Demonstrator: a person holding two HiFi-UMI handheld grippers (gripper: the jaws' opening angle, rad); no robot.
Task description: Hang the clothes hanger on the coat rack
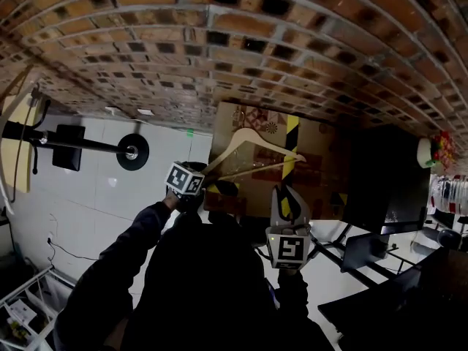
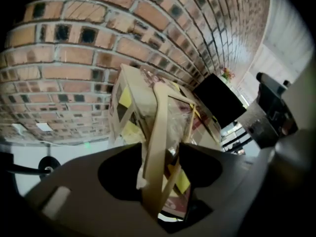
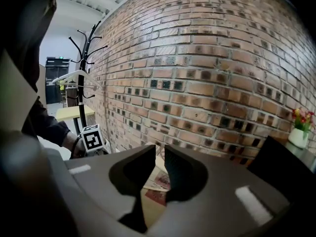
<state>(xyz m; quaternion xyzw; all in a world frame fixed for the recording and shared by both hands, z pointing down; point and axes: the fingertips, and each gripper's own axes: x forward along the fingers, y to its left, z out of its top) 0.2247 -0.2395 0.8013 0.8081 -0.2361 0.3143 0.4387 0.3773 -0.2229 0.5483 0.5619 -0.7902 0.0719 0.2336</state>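
Two grippers show here. The left gripper (image 2: 162, 147) has its jaws wide apart. The wooden hanger (image 2: 158, 127) stands between them, but the jaws do not squeeze it. In the head view this gripper is in the middle of the frame, and the hanger sticks out from it up and to the right. The hanger is in front of a brown cardboard box (image 1: 241, 115). The box has yellow and black tape (image 1: 291, 131) on it and sits next to the brick wall (image 3: 207, 73).

The right gripper (image 3: 160, 154) has its jaws nearly together, with only a thin gap. Nothing is in that gap. In the head view it is a little lower and to the right of the left gripper, and it points at the box too.

The black coat rack (image 3: 81, 107) stands in the upper left of the right gripper view, by the wall. A pale hanger (image 3: 74, 76) already hangs on it. The wooden hanger is well apart from the rack and is not on it yet. A pot of flowers (image 3: 298, 135) is at the right edge.
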